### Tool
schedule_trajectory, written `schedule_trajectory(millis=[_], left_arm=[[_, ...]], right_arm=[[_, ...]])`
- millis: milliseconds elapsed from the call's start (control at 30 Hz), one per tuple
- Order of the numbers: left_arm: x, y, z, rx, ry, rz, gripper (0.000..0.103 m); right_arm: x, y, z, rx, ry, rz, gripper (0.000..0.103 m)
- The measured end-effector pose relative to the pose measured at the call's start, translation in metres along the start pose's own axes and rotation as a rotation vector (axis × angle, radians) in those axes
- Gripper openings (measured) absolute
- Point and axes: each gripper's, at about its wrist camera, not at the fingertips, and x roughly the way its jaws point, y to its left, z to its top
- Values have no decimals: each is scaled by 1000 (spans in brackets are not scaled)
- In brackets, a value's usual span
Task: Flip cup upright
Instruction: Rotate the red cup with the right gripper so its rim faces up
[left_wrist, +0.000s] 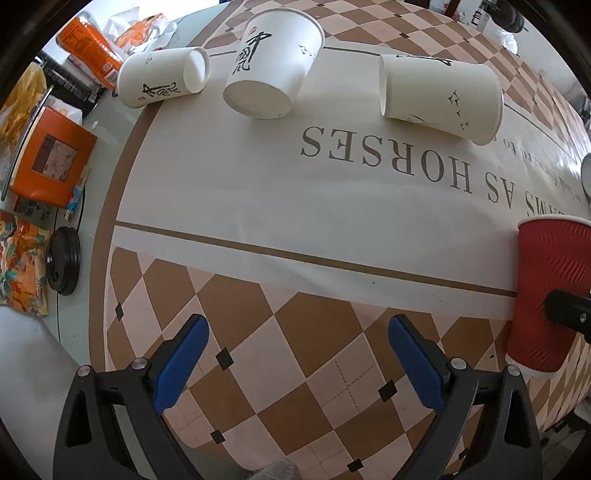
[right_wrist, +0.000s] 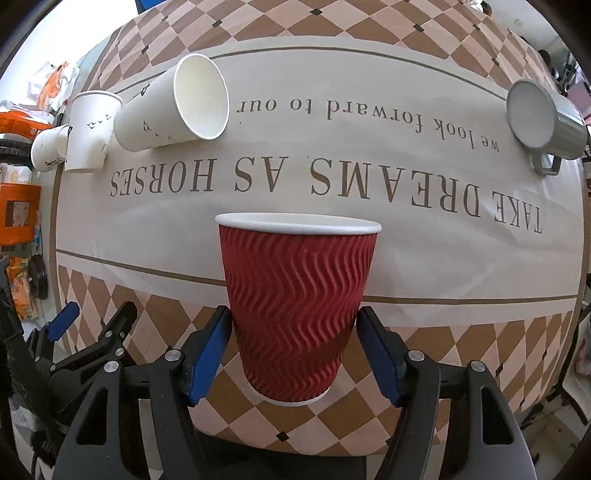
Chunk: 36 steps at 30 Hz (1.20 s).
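right tool (right_wrist: 295, 332) grips upright red cup (right_wrist: 299, 310) — left tool (left_wrist: 297, 347) empty.

A round table (right_wrist: 480, 266) wears a brown-and-cream checkered cloth (left_wrist: 280, 343) with printed lettering, under bright daylight.

Left gripper (left_wrist: 297, 354): blue-padded fingers (left_wrist: 181, 363) spread wide, nothing between them, hovering over the near edge of the tabletop.
Right gripper (right_wrist: 295, 350): fingers (right_wrist: 207, 360) set on either side of the upright red cup (right_wrist: 299, 310), pads at its lower wall; contact uncertain.
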Motion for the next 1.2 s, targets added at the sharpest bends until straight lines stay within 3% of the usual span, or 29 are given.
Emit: schedule_trajectory(millis=[200, 367, 500, 567, 833, 1000, 1200], left_arm=[[-1, -4, -1, 39, -22, -1, 99], [-11, -15, 6, 28, -64, -45, 100], [-8, -28, 22, 10, -28, -93, 100], [-7, -34, 29, 6, -32, -77, 102], [0, -53, 57, -40, -48, -29, 102], [4, -65, 59, -37, -60, 5, 102], [6, -71, 44, -33, -51, 29, 102]], right_arm=[[-9, -13, -11, 56, -63, 6, 70], [-24, -34, -22, 124, -144, 20, 70], [-42, -49, -15, 155, -217, 23, 70], [-50, -53, -9, 161, -266, 33, 70], [-54, -45, 30, 87, -514, -13, 70], [-40, -40, 25, 16, -666, -83, 70], [-23, -36, -3, -48, -755, -118, 70]])
